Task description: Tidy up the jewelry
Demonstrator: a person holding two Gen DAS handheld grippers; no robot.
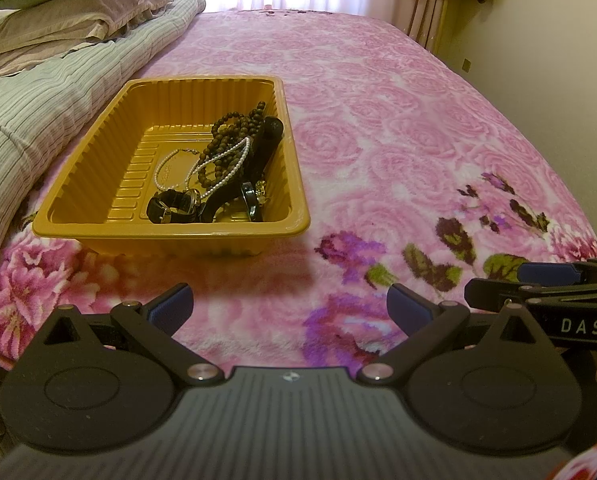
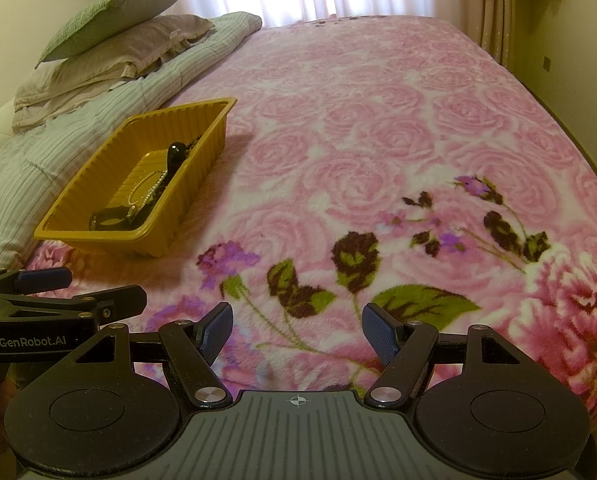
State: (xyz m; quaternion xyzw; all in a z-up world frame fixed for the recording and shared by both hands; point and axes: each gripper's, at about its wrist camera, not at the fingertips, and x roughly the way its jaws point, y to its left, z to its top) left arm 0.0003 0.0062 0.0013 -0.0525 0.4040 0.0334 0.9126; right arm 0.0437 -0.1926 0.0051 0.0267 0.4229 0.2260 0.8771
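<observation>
The jewelry all lies in the tray [image 1: 170, 208], piled at its right end: a dark bead string [image 1: 234, 128] looped over a pearl strand [image 1: 222, 164], a watch [image 1: 174, 206] at the near wall, a black stand-like piece [image 1: 266, 140] leaning on the right wall, and a ring-like piece [image 1: 252, 200] by it, too small to tell for sure. The tray's left half is bare, and nothing lies loose on the bed [image 1: 398, 128]. That fits either a pile waiting to be sorted out or pieces already gathered in, so the pictures do not settle which way things should go. Both grippers hang low over the near blanket, well short of the tray: the left gripper [image 1: 288, 306] has its jaws spread wide with nothing between, and the right gripper [image 2: 298, 332] likewise. Any handling here calls for care, I judge: the strands overlap, so lifting one would likely drag another; a pinch on a single free loop, raised slowly, would serve best, with the light tray steadied on the soft bed.
</observation>
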